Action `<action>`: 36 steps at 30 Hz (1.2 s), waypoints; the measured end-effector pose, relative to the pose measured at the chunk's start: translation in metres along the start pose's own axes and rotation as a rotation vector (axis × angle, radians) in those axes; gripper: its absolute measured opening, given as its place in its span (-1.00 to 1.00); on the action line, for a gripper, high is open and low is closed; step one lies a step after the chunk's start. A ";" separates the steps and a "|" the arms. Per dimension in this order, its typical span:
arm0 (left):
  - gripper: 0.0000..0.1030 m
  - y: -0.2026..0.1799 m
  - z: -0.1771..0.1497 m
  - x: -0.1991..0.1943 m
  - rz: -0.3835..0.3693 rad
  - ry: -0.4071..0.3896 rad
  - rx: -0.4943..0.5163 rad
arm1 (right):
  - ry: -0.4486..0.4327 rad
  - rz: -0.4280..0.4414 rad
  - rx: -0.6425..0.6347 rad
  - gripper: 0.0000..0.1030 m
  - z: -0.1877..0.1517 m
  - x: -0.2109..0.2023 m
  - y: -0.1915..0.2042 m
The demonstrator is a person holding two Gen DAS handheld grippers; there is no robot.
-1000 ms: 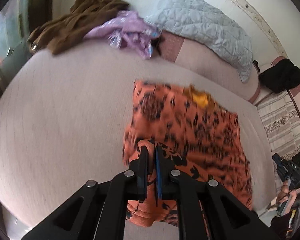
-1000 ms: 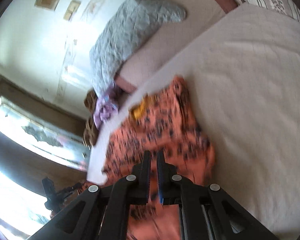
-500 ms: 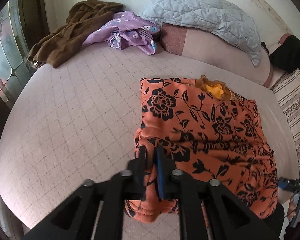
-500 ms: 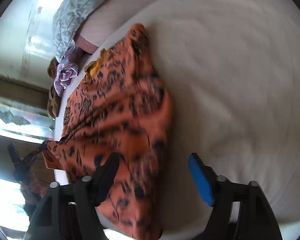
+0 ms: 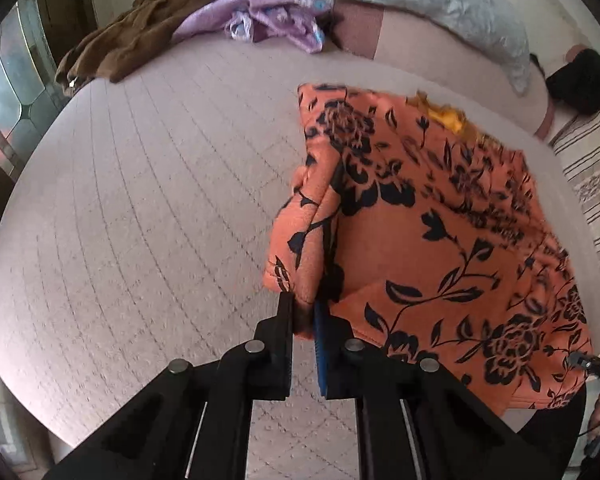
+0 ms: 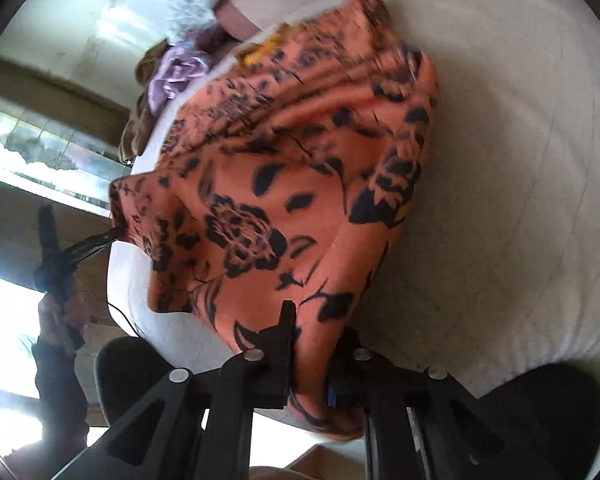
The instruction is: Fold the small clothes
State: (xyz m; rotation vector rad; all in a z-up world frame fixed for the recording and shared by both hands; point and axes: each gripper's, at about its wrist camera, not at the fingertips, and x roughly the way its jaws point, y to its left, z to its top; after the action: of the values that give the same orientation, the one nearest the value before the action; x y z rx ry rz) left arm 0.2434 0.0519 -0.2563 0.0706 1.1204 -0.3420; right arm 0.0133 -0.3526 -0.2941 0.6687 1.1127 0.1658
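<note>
On the pale quilted bed (image 5: 148, 208), the orange floral garment (image 5: 440, 216) lies partly folded, soft, light and limp, so hold it at its near corners, where the left gripper (image 5: 303, 320) and right gripper (image 6: 310, 364) each pinch a fold of cloth.

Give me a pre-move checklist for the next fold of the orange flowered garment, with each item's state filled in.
1. Left claw clamped on the orange flowered garment: ok, a bunched corner sits between the pads.
2. Right claw clamped on it: ok, cloth runs down between the fingers.
3. Garment lying flat: not ok, the left edge is rolled and lifted.
4. Bare bed beside it for the fold: ok.
5. Brown and purple clothes apart from it: ok.
6. Corners aligned: cannot tell, blurred.
</note>
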 end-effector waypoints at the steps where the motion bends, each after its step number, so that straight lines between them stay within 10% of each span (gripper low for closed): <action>1: -0.81 0.000 0.002 -0.004 0.004 -0.016 0.015 | -0.013 0.007 -0.013 -0.77 0.003 -0.006 0.004; 11: -0.86 -0.005 0.104 -0.025 -0.154 -0.099 -0.010 | -0.273 0.054 -0.107 -0.82 0.120 -0.075 0.036; 15: -0.91 0.003 0.161 -0.009 -0.090 -0.133 -0.071 | -0.411 0.093 -0.007 -0.82 0.201 -0.087 0.010; 18: -0.91 0.005 0.172 0.008 -0.081 -0.120 -0.107 | -0.360 0.021 0.058 -0.74 0.244 -0.066 0.001; 21: -0.89 0.001 0.152 0.014 -0.033 -0.120 -0.067 | -0.256 0.047 0.046 -0.73 0.232 -0.044 0.003; 26: 0.02 0.016 0.113 0.004 -0.104 -0.094 -0.104 | -0.139 0.005 0.041 0.47 0.154 -0.022 -0.013; 36: 0.55 -0.038 0.143 -0.001 -0.193 0.009 -0.064 | -0.063 0.024 0.280 0.47 0.048 -0.015 -0.059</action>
State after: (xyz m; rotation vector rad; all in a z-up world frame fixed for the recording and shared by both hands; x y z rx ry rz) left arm 0.3559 -0.0157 -0.1884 -0.0929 1.1491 -0.4779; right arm 0.0361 -0.4256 -0.3032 0.9307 1.0778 0.0083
